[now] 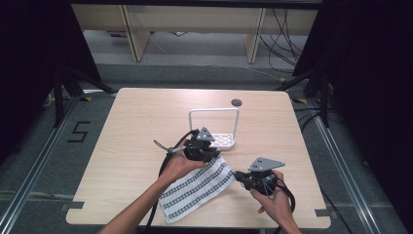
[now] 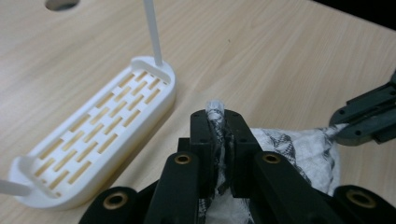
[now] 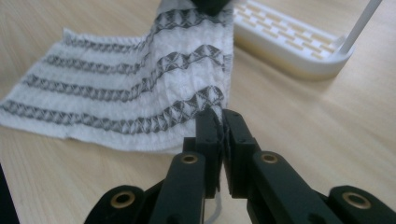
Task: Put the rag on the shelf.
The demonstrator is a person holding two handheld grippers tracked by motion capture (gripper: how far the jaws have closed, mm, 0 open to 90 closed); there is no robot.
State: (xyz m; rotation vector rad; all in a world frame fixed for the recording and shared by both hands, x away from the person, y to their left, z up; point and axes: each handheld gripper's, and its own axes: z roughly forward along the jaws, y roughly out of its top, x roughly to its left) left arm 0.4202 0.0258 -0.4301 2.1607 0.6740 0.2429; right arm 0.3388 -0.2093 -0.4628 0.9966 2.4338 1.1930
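Both clamped, left tongs (image 2: 218, 122), right tongs (image 3: 222, 122), pinching cloth (image 1: 195, 187) corners.

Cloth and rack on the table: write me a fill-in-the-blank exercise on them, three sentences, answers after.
1. Each claw, left claw and right claw, is shut on a corner of the ____.
2. The cloth is white with dark ____ running along it.
3. The white rack has a slotted base and stands on the ____ side of the cloth from the person.

Missing words: cloth; stripes; far
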